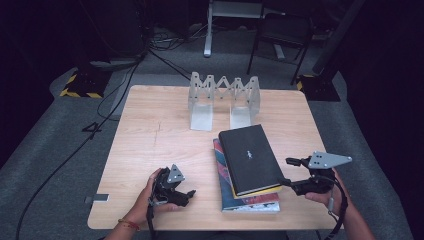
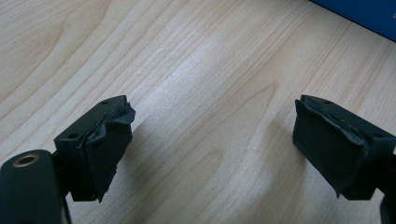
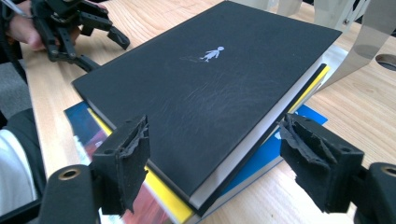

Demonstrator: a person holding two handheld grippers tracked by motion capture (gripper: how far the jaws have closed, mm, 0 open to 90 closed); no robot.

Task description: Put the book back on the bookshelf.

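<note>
Straddling a corner of the black book (image 3: 205,88), the right gripper (image 3: 212,163) has jaws spread, pinching nothing. That book tops the stack; the high view adds the metal rack (image 1: 223,100) beyond. Left gripper (image 2: 210,149) gapes over bare table (image 2: 187,60).

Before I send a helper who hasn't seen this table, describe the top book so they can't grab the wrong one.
On the wooden table, in front of the metal rack, sits a stack of books. The top book is black and thick with a small white figure on its cover; the ones beneath are yellow and blue.
</note>
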